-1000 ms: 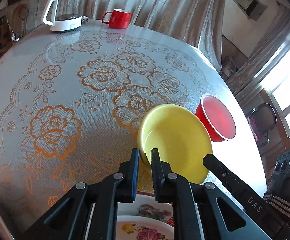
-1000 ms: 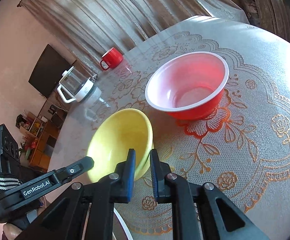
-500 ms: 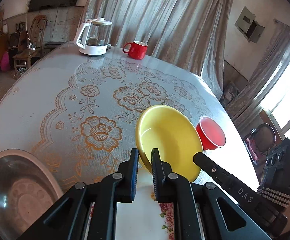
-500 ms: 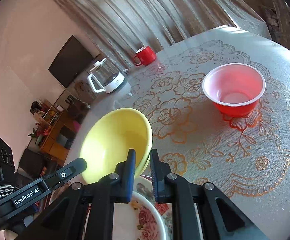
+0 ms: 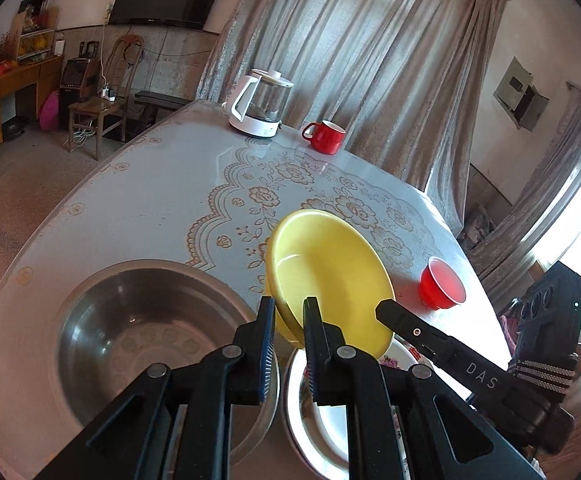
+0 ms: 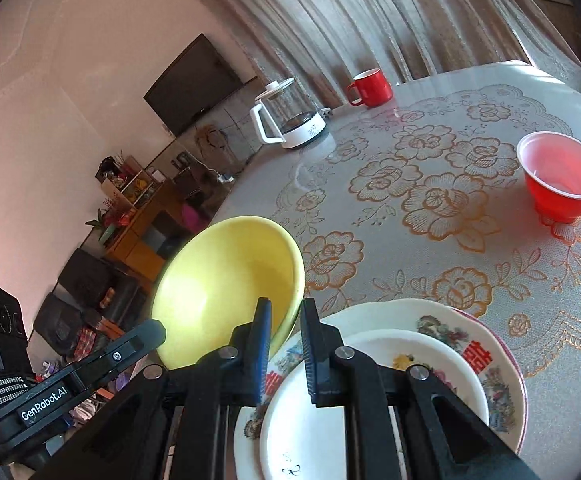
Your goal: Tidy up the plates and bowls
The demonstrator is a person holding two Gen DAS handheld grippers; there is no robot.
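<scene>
**Two grippers carried one yellow bowl**

Both grippers clamped the yellow bowl (image 5: 330, 276) by its rim: the left gripper (image 5: 288, 312) pinched the near edge, the right gripper (image 6: 284, 316) the opposite edge, jaws nearly closed on the thin wall. The bowl hung tilted above the table (image 5: 150, 208), over the stacked floral plates (image 6: 450, 328) and just beside a steel basin (image 5: 138, 320). A red bowl (image 6: 562, 176) stood well apart; kettle (image 5: 260, 104) and mug (image 5: 324, 136) sat at the far edge.
</scene>
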